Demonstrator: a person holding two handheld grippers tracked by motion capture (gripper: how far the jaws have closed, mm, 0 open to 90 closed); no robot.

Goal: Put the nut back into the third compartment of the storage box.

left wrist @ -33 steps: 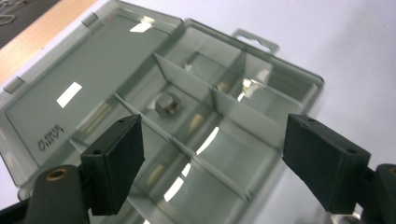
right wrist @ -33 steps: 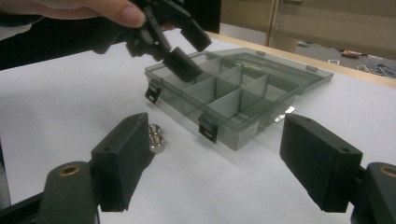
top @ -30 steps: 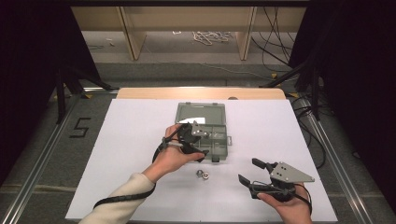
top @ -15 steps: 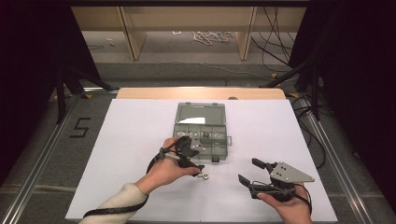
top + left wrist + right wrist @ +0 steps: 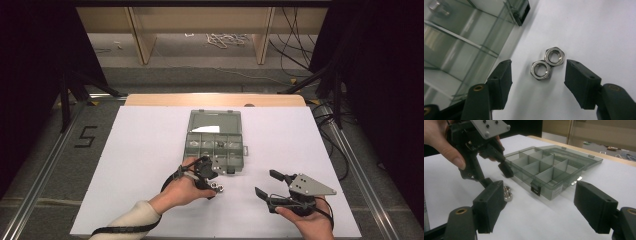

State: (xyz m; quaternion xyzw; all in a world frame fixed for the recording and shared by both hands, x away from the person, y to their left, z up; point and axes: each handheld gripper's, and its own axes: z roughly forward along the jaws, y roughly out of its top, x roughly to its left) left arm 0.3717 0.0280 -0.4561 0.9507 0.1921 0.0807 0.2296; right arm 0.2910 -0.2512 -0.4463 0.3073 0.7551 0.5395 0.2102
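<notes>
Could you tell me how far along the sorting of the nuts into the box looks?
Done: the compartment box lies open. In hand: the left gripper, jaws open, brackets two nuts lying on the table. Left: gripping and boxing them. The right gripper waits open.

Two small hexagonal nuts of bright polished metal (image 5: 547,63) lie touching on the smooth matt white table covering (image 5: 145,150). Just left of them in the left gripper view stands a compartment box of glossy, translucent grey-green plastic (image 5: 544,167). The far table edge is pale bare wood (image 5: 215,100). Matt black gripper pads (image 5: 501,82) look rubbery.
</notes>
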